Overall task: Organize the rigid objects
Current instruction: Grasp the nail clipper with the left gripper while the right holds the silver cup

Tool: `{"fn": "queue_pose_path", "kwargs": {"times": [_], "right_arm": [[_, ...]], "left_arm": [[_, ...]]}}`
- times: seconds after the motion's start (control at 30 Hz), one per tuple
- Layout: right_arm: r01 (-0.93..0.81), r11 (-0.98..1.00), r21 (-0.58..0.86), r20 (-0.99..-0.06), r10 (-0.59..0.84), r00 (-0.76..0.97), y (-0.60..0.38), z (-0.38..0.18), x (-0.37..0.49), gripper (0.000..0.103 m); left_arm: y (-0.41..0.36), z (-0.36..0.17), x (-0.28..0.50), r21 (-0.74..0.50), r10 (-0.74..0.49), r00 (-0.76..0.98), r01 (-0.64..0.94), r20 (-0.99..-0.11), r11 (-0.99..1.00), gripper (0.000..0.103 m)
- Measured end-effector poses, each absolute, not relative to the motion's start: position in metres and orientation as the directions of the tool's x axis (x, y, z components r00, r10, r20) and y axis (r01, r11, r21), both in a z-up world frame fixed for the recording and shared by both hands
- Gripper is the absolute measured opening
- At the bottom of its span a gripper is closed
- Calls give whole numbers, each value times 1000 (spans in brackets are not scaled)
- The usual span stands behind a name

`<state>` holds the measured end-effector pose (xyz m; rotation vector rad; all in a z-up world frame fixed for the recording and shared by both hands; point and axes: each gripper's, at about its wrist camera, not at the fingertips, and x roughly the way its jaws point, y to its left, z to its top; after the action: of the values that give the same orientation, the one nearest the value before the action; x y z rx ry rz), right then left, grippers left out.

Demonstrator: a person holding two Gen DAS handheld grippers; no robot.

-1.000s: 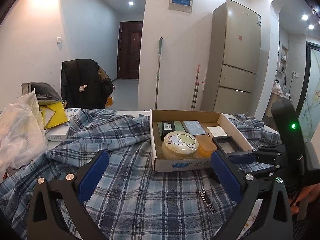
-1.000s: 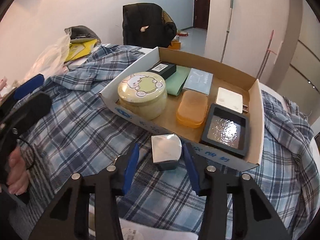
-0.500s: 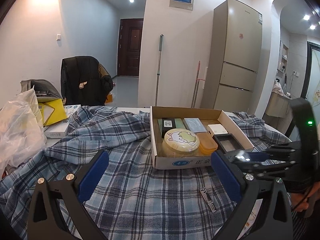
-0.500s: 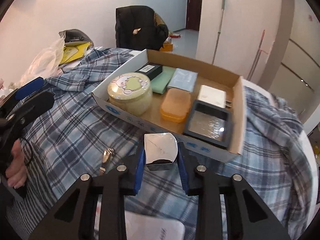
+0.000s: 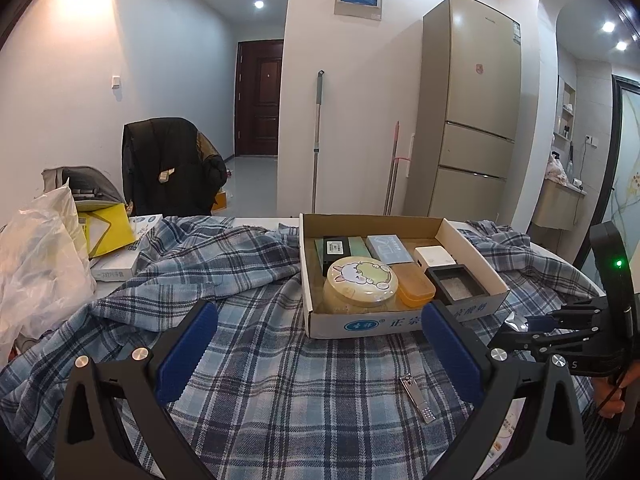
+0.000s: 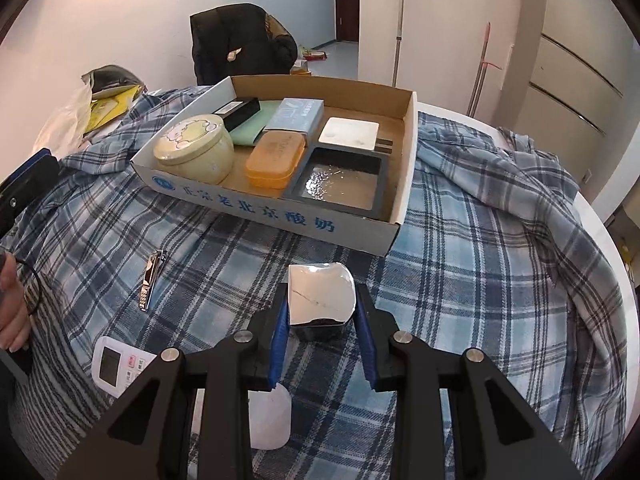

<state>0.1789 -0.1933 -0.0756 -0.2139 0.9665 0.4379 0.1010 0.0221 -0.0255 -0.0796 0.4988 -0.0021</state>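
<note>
- Pinching a small shiny chrome block between its blue pads, the right tool holds it just in front of the near wall of the shallow cardboard box, above the blue plaid cloth that covers the bench.
- The left tool stands spread wide and empty, also on the near side of the box, with nothing between its pads.
- Inside the box sit a round cream tin with a cartoon lid at the near left corner, an orange plastic case beside it, a black square tray with a clear top at the near right, and a white flat adapter behind that; little bare floor is left, mostly toward the far right corner.
- A steel nail clipper lies on the cloth left of the box's near wall, not yet put away, and a white device with a small screen lies nearer the camera.
- Risk: the block is mirror-smooth and is gripped only low on its sides, so it could slip or twist out on a quick swing.
- Risk: carried too low, it could knock the near wall and shove the light box across the loose cloth.
- Risk: dropped onto the tray's clear top, it may scratch it or come to rest tilted.
</note>
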Motion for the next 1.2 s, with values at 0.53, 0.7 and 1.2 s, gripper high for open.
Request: {"fn": "queue_pose_path", "kwargs": {"times": [0.53,0.7,1.2], "right_arm": [[-371,928,-12,-761,232,605,-224,-41,150,29],[-328,944,-32,-734,200,649,-233,-46,145,29],[-371,928,20,-707,276,651,-242,-43,135,29]], "left_arm": [[17,-30,131,-252,-212,678,41,-704,967,52],[1,-43,144,-315,-286,557,46,-779,948,32],[-31,-73,177,-260,-217,369,-69,-904,963,24]]}}
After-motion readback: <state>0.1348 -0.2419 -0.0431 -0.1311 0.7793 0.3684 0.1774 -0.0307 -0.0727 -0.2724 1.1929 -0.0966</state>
